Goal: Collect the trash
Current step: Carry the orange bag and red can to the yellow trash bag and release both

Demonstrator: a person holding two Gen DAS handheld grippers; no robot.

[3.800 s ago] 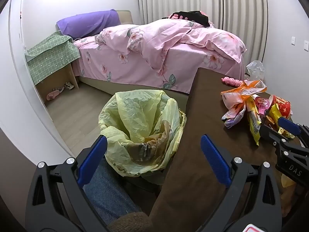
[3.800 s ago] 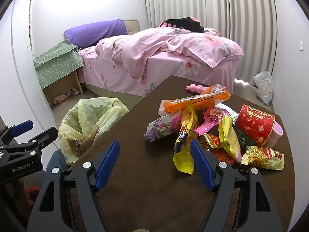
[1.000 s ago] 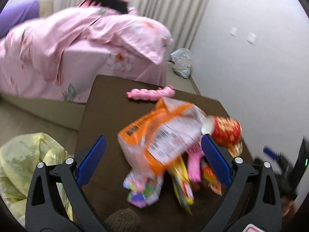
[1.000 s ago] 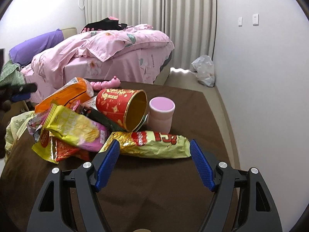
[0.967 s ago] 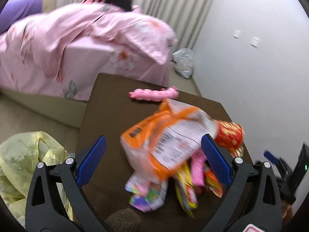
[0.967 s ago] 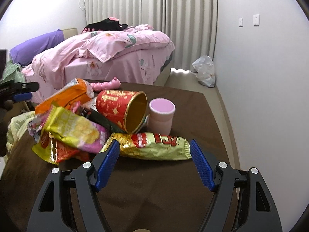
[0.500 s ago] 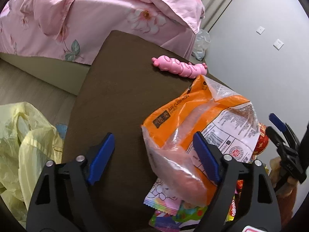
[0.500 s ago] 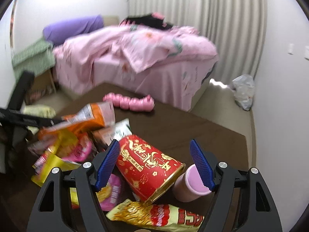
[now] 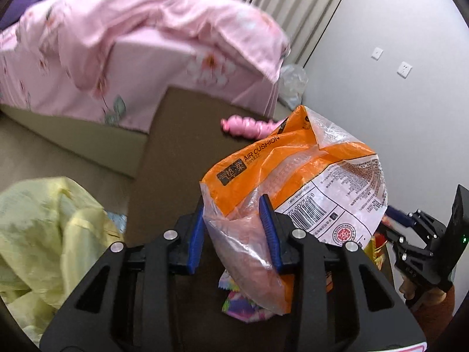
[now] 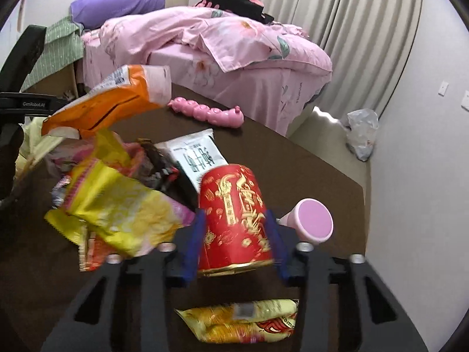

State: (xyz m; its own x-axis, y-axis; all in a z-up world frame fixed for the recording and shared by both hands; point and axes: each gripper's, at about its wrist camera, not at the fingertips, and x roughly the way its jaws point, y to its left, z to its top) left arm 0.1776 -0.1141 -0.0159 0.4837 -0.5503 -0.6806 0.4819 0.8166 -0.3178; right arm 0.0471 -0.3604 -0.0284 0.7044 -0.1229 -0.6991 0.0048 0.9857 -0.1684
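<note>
The left gripper (image 9: 233,231), its jaws just closing, pinches an orange wrapper (image 9: 296,182); the right gripper (image 10: 237,240) clamps a red paper cup (image 10: 234,214) over the brown worktop (image 10: 307,164).

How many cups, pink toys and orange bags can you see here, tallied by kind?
Cups: 2, the red cup and the pink cup
Pink toy: 1
Orange bag: 1
Total: 4
</note>
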